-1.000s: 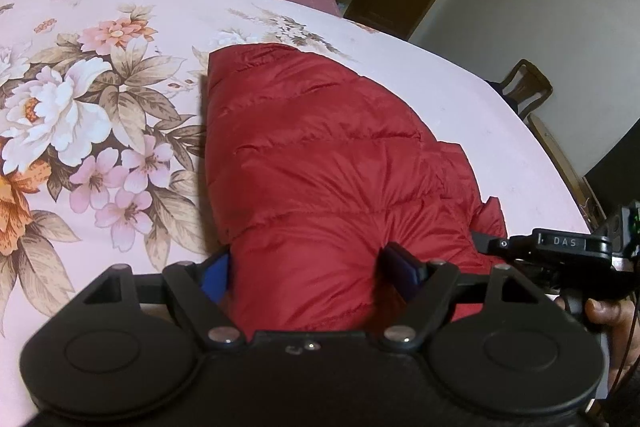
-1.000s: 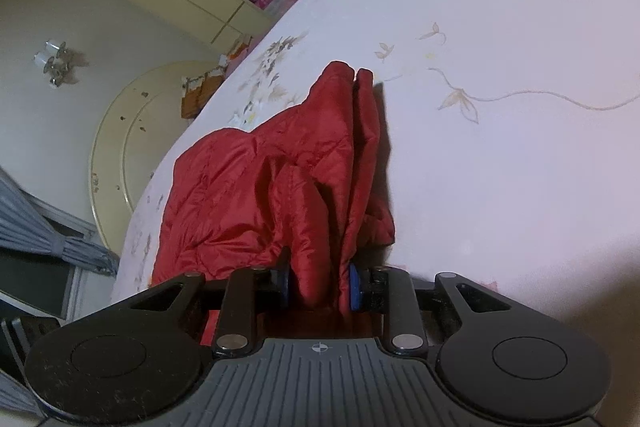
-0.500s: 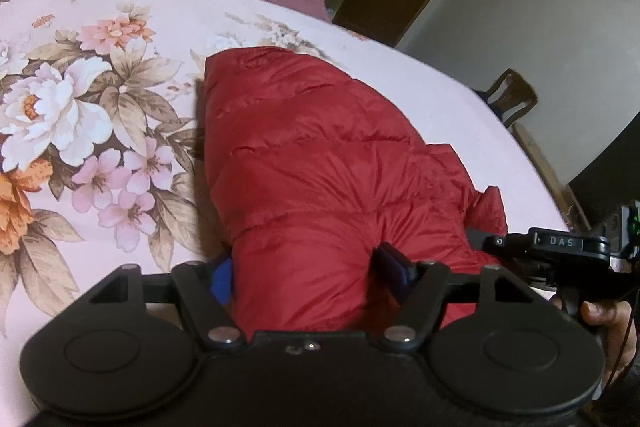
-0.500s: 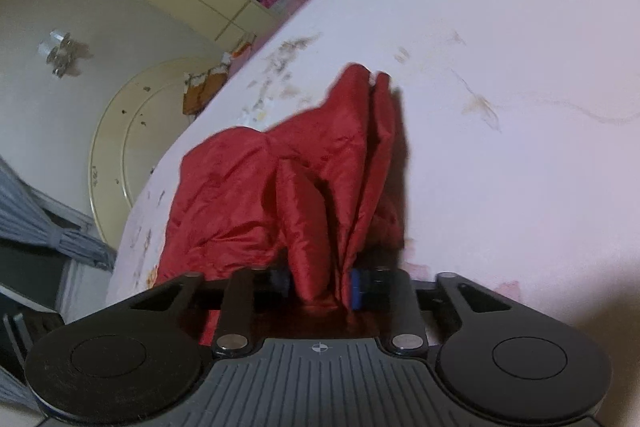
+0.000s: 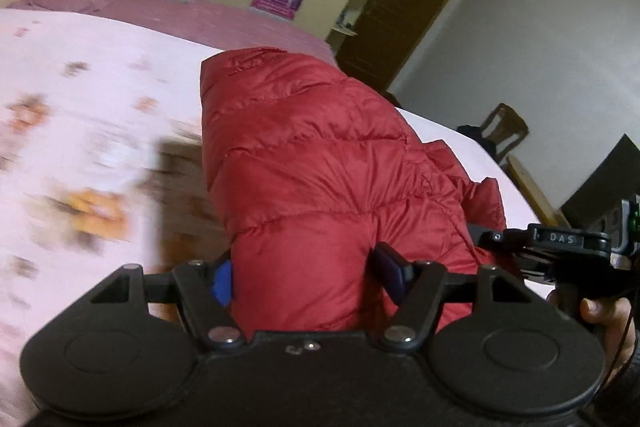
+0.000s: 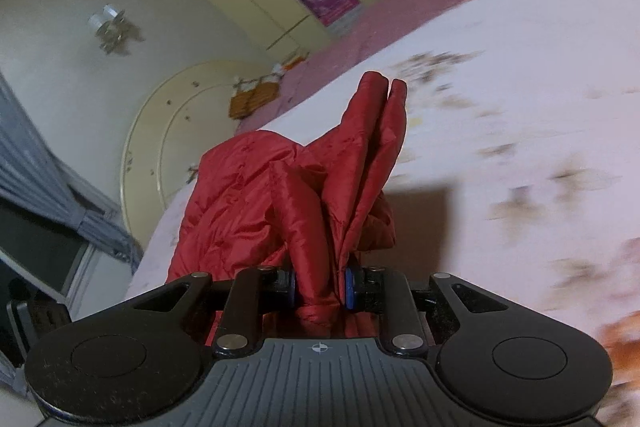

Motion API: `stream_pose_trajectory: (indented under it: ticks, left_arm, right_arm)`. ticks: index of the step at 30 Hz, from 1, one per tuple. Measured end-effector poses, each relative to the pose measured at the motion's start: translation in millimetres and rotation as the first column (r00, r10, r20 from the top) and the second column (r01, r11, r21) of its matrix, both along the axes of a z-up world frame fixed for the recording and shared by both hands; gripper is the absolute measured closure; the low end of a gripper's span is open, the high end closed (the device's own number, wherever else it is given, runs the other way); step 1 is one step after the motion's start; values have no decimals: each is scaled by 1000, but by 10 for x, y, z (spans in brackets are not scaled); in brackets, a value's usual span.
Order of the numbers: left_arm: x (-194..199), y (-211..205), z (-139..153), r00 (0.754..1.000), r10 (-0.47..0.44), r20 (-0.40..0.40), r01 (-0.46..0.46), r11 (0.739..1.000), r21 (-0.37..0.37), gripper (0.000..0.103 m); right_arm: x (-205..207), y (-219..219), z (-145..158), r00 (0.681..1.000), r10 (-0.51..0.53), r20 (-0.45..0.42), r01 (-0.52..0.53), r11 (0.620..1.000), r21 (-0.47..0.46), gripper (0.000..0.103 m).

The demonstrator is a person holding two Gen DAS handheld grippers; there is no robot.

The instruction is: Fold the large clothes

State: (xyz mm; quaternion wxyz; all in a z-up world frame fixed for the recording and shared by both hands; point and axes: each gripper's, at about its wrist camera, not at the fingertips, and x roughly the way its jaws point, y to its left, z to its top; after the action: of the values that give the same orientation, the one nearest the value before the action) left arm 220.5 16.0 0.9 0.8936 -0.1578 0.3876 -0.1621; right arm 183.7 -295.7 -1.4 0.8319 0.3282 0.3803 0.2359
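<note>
Lying blurred across the left of the left wrist view, the floral bed sheet (image 5: 80, 99), with a pink band of the bed (image 5: 200, 17) behind it at upper left. Rising through the middle of that frame, the red puffer jacket (image 5: 320, 163), its near end bunched between the blue pads (image 5: 222, 281) of the left hand-held gripper (image 5: 306, 277), which is clamping a thick fold of it, the jaws having just been closing on that fold. Showing at lower right of the same frame, the right hand-held gripper (image 5: 560, 243) with a person's fingers (image 5: 604, 315) wrapped on its handle. Standing at far right, a wooden chair (image 5: 504, 131) against the white wall. In the right wrist view, hanging at upper left, a ceiling lamp (image 6: 112, 31); in the centre, the red puffer jacket (image 6: 280, 203) lifting off the bed sheet (image 6: 520, 107), one doubled edge pointing up to mid-frame; at lower centre, the right hand-held gripper (image 6: 320, 287) pinching a narrow gathered fold tightly between its pads.
</note>
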Motion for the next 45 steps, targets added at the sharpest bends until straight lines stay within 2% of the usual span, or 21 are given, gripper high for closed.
stream_pose_trajectory:
  ticks: [6,9,12,14,17,20,21,23,24,25,27,29,31,33,35,36,38,45]
  left_arm:
    - [94,1034,-138,998,45,-51,-45,999,2,36]
    - [164,1395,-251,995,61,-77,-62,998,1,36]
    - [260,1591,-416,992,69,-110,-68,998,8,34]
    - [299,1682,-530,989,67,-130,-70,997,-22,34]
    - [305,1667,-586,991,51,-124,-55,998,-24,30]
    - [310,1812,-554,992,55,-111,-56,998,-8,21]
    - [258,1952,-525,993,74,-96,-73,997,15,14]
    - [187,2156,-410,992,113,-50,-111,993,34,17]
    - [201,2243,-353,991,134,-22,-133,990,37,25]
    - [264,2294,-317,990,138,-2,-138,990,29,38]
    - [447,2264,-264,994,109,23,-109,994,12,41]
    - [638,2072,-206,997,50,65,-51,998,26,42]
    - [823,1825,-206,997,-9,78,4,998,62,43]
    - [1013,1616,-278,997,-55,61,49,995,91,43]
    - [1152,1522,-405,998,-59,24,56,992,115,43]
    - [1186,1508,-479,998,-54,12,52,992,116,43]
    - [1241,1553,-586,999,-44,-7,45,994,103,43]
    - [1251,1614,-711,999,-30,-19,32,995,89,43]
  right_arm:
    - [292,1143,-125,999,42,-33,-41,999,10,82]
    - [398,1581,-303,996,53,-70,-51,999,18,82]
    - [458,1831,-518,992,45,-117,-44,999,17,82]
    - [482,1894,-633,991,26,-133,-26,1000,6,82]
    - [493,1846,-728,987,4,-158,0,1000,25,82]
    - [476,1769,-665,989,-10,-151,11,1000,4,81]
    - [448,1716,-591,991,-39,-131,35,999,-30,75]
    - [350,1636,-343,993,-106,-48,98,986,-136,70]
    - [313,1608,-221,992,-126,5,124,976,-176,70]
    - [324,1613,-136,992,-118,41,123,974,-191,70]
    - [428,1778,0,993,-61,101,83,970,-228,72]
    - [563,2065,51,991,27,134,10,963,-269,80]
    - [676,2357,41,979,111,170,-54,949,-309,80]
    - [824,2599,-45,968,182,170,-112,928,-354,80]
    - [894,2722,-181,964,217,156,-142,910,-389,80]
    - [946,2758,-262,964,225,141,-148,896,-419,80]
    - [946,2703,-434,971,207,118,-138,892,-431,80]
    - [1018,2384,-718,992,101,77,-66,928,-367,80]
